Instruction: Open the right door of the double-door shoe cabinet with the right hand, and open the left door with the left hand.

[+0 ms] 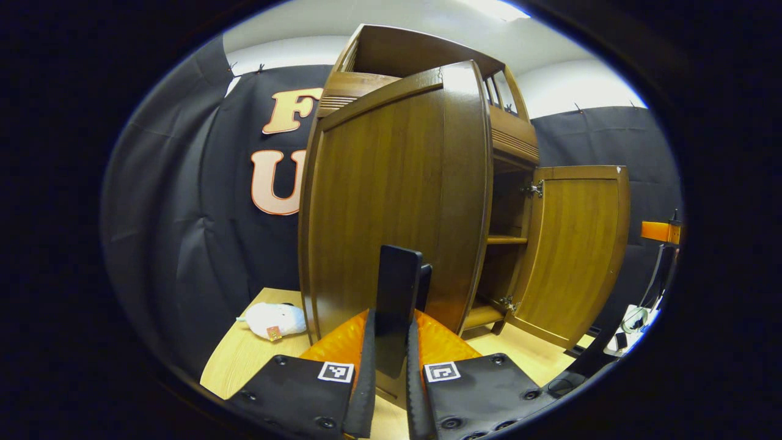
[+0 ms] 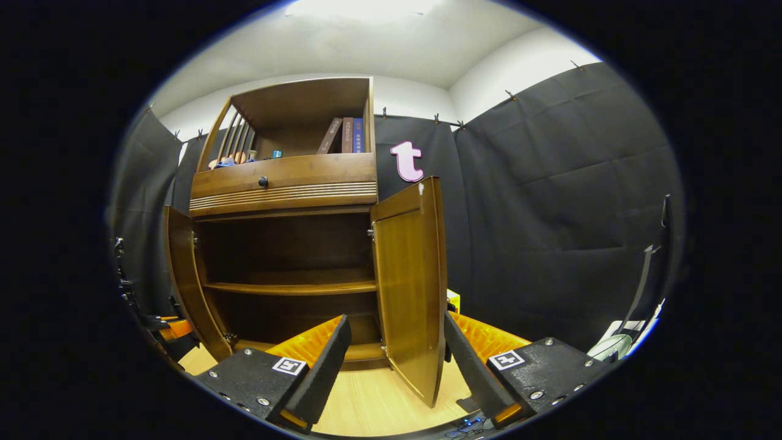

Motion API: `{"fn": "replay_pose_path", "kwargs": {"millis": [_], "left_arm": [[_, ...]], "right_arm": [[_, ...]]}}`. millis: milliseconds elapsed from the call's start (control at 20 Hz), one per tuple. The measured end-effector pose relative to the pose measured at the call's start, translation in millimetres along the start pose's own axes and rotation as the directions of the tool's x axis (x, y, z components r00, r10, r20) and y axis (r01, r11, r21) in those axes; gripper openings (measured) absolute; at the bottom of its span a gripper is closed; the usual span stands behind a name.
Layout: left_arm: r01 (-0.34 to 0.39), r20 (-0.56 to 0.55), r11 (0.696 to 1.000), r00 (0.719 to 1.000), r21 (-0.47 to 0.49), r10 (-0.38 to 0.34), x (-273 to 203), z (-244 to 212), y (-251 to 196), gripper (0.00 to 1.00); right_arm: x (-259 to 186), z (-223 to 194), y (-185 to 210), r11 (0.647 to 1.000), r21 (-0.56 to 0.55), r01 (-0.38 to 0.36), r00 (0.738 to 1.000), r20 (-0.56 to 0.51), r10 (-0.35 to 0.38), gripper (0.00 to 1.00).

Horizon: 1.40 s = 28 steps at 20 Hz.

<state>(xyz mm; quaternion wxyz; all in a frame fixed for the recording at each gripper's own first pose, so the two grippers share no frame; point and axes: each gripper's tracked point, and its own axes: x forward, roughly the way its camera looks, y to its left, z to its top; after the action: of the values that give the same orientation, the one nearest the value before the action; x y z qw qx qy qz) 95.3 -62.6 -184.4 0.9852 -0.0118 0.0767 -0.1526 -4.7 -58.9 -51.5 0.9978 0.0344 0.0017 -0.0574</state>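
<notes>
**Both cabinet doors stood open**

The left claw (image 1: 391, 342) pinched the dark handle (image 1: 398, 287) on the left door (image 1: 391, 201), swung wide. The right claw (image 2: 394, 357) was spread, its fingers either side of the open right door (image 2: 412, 281) of the shoe cabinet (image 2: 287, 183)
</notes>
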Motion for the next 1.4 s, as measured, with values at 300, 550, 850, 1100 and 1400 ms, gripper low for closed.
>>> {"fn": "replay_pose_path", "kwargs": {"millis": [300,550,850,1100,1400], "left_arm": [[-0.023,0.001,1.0,1.0,0.009,0.023,-26,-3,33,0.3],[-0.092,0.007,0.995,0.996,0.041,0.092,-38,-3,61,0.2],[-0.108,-0.004,0.993,0.994,0.038,0.108,-44,-4,76,0.2],[-0.139,-0.003,0.99,0.99,0.013,0.139,-48,-4,93,0.2],[-0.195,0.003,0.98,0.981,0.026,0.195,-51,-2,124,0.07]], "right_arm": [[12,-5,28,0.999,-0.002,-0.05,0.999,-0.019,0.05,1.0],[20,-9,47,0.996,-0.014,-0.083,0.996,-0.031,0.083,1.0],[36,-14,72,0.992,-0.007,-0.125,0.991,-0.04,0.125,1.0],[45,-18,90,0.988,0.001,-0.153,0.987,-0.043,0.153,1.0],[55,-19,107,0.983,0.032,-0.181,0.982,-0.046,0.183,1.0]]}}
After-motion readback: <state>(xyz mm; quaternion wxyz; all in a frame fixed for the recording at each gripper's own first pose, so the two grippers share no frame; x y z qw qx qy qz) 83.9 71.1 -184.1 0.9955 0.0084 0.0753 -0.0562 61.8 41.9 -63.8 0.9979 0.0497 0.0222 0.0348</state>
